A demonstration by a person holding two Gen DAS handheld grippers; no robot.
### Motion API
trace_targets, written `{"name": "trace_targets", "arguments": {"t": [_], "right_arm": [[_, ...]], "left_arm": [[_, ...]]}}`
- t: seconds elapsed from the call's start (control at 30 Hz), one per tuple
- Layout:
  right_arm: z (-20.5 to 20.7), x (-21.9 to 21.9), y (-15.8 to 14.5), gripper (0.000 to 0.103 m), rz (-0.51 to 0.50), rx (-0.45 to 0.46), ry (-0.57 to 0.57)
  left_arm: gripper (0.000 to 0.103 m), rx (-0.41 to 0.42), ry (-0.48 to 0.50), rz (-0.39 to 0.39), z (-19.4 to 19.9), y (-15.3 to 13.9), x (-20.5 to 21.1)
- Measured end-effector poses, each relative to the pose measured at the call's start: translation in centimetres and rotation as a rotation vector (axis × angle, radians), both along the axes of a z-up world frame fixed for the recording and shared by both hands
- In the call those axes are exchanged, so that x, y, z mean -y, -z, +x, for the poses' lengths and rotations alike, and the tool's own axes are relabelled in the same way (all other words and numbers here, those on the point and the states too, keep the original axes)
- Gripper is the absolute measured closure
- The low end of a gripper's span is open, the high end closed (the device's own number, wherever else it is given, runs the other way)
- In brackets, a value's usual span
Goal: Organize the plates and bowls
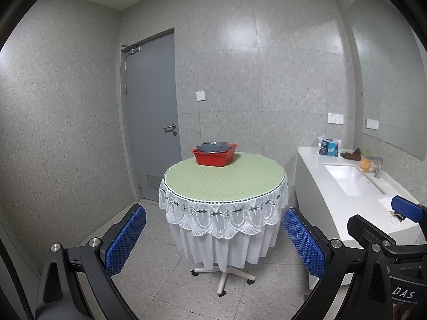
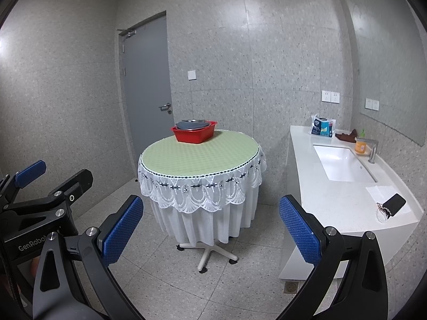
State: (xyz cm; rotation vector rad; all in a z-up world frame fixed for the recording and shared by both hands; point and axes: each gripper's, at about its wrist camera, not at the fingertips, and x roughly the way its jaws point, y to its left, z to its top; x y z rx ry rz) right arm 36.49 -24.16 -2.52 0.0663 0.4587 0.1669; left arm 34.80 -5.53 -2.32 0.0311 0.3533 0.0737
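Waiting wide open and empty, left tongs (image 1: 214, 236) and right tongs (image 2: 208, 230) stay well apart from the red basin (image 1: 214, 155), upper centre on the surface (image 1: 224, 180). Its grey dishes (image 1: 213, 147) look stiff, slippery, perhaps fragile; better grip a rim.

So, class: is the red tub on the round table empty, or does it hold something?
It holds something. The red tub on the round table has grey dishes rising above its rim; how many cannot be told.

Grey speckled walls, grey door (image 1: 150, 112), round lace-draped table (image 1: 224, 184), white sink counter (image 2: 344, 184).
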Motion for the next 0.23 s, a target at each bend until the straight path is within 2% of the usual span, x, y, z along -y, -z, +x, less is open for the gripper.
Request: {"name": "trace_targets", "arguments": {"t": [0.23], "right_arm": [[2.2, 0.6, 0.1, 0.000, 0.007, -0.017, 0.002]], "left_arm": [[0.001, -0.019, -0.003, 0.010, 2.7, -0.1, 0.9]]}}
